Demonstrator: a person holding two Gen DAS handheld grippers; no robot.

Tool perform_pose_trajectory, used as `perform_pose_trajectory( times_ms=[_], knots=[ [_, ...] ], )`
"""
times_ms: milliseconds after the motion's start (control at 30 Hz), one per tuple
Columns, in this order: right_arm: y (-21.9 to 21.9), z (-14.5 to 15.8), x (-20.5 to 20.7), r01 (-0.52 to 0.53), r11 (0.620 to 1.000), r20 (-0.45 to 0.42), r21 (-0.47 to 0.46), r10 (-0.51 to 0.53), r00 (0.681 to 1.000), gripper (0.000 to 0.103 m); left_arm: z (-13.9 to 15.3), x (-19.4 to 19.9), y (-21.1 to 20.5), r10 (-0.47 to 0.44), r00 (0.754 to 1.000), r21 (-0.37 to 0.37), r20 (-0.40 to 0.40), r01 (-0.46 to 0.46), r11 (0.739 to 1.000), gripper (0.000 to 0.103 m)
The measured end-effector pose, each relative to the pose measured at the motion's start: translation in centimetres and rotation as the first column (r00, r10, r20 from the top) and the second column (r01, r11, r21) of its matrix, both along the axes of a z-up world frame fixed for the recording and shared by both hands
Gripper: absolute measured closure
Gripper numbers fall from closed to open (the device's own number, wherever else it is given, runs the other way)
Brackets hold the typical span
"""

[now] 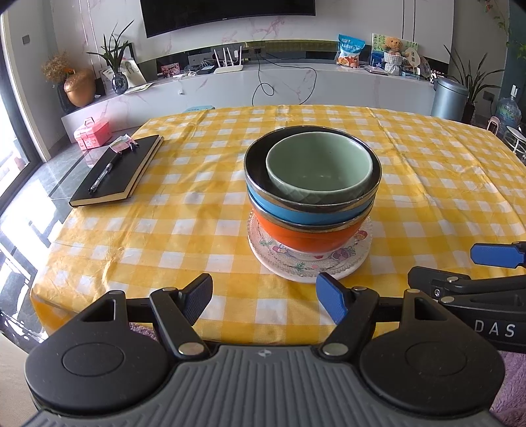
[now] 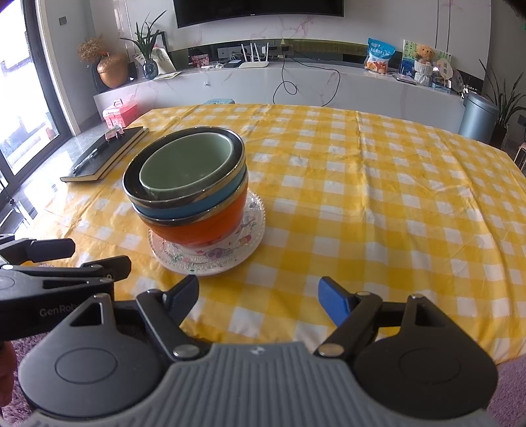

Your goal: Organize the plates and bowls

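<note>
Orange bowl (image 1: 309, 238) half-hidden under blue bowl (image 1: 305, 215); left gripper (image 1: 263, 300) and right gripper (image 2: 258, 300) both spread, empty.

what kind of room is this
Most likely a home living room: a wall-mounted TV over a long marble media console, houseplants, and a table with a yellow checked tablecloth.
</note>
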State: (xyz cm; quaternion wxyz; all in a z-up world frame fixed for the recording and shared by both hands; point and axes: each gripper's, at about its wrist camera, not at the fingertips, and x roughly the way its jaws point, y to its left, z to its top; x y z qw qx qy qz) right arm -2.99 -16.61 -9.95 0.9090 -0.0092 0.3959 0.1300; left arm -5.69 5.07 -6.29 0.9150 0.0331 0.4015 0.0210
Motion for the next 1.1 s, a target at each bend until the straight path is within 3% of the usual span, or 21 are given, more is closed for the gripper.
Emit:
perform_pose_trajectory(
  times_ms=[1100],
  knots=[
    [0.03, -0.39, -0.09, 0.005, 1.000, -0.006, -0.001, -0.005, 1.000, 0.024, -0.17, -0.03, -0.24, -0.011, 1.000, 0.015, 0.004, 0.011, 1.000, 0.018]
  ],
)
